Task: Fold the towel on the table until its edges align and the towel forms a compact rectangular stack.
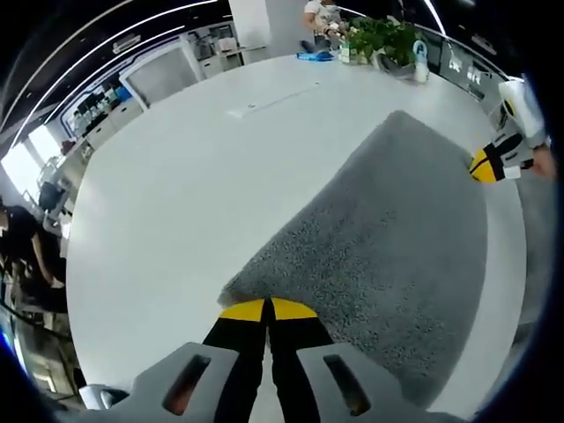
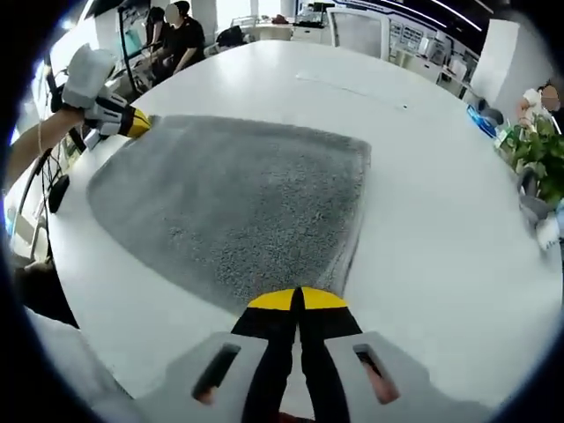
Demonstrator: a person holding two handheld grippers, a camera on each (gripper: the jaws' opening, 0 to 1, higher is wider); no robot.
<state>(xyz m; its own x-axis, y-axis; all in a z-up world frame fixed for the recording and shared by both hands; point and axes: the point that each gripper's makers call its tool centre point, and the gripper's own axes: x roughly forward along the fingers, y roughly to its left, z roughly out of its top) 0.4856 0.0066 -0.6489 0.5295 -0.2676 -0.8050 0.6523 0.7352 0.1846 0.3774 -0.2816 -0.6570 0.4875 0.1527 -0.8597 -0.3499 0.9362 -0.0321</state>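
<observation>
- The grey towel lies flat on the white table, spread as 1 layer as far as I can see; no fold is visible yet.
- In the left gripper view, the left gripper has its yellow tips pressed together right at 1 corner of the towel. The jaws are clenched, and they seem to pinch the edge of that corner, but the cloth between them is hidden, so I cannot say it is really held.
- In the right gripper view, the right gripper stands the same way at another corner of the towel, tips together and touching the hem. Again the grasp itself is covered by the tips.
- Each gripper shows in the other view at the far end of the same edge, so the 2 grippers are at the 2 ends of 1 side, and the body of the towel stretches away in front of both jaws.
- This is the relation that matters: the opposite edge lies straight ahead of both grippers, about equally far from each. I judge the coming move is to lift this side and carry it forward onto that far edge, both hands moving in parallel so that the corners meet.
- Plants stand at the far side of the table, well apart from the towel.
</observation>
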